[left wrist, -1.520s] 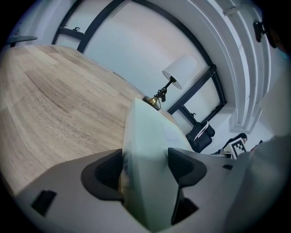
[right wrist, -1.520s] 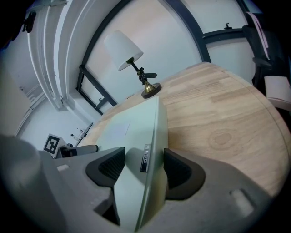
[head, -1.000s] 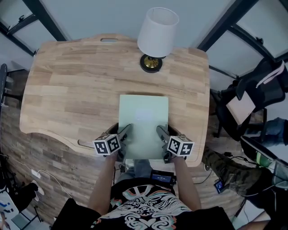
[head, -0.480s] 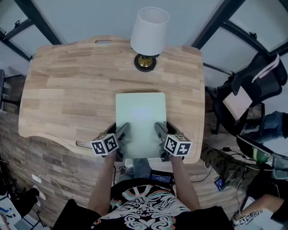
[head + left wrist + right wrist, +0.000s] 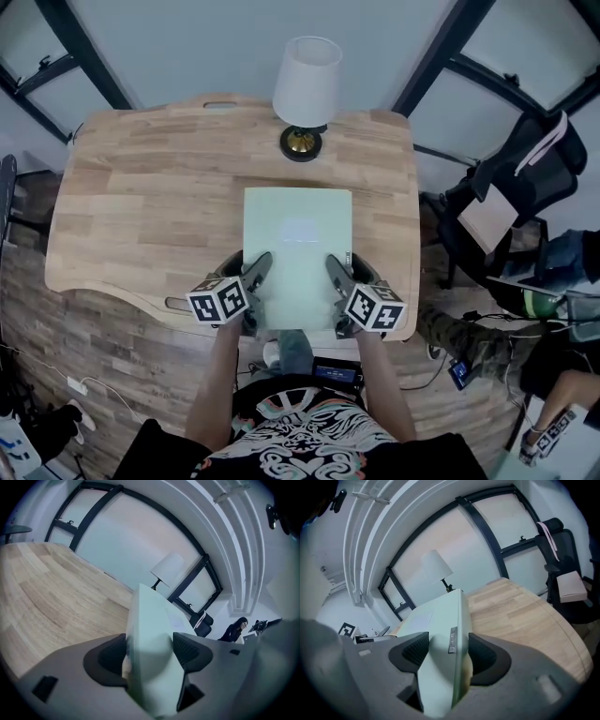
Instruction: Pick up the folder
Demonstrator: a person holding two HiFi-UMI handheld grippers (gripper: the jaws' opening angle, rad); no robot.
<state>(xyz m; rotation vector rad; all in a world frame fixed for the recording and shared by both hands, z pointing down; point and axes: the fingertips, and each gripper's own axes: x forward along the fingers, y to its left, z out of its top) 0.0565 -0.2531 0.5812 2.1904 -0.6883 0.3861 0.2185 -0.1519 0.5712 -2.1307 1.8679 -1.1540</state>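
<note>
The left hand-held gripper [image 5: 149, 654] is clamped on the near left edge of the pale green flat folder [image 5: 298, 253]. The right hand-held gripper [image 5: 449, 651] is clamped on the near right edge. Both are just as near. The folder's long side runs straight away from them over the light wooden surface [image 5: 150, 197], toward the white-shaded lamp [image 5: 307, 89].

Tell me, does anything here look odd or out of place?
Nothing stands out. The folder is square to the desk, left tool and right tool each shut on one side, and the lamp stands upright.
</note>
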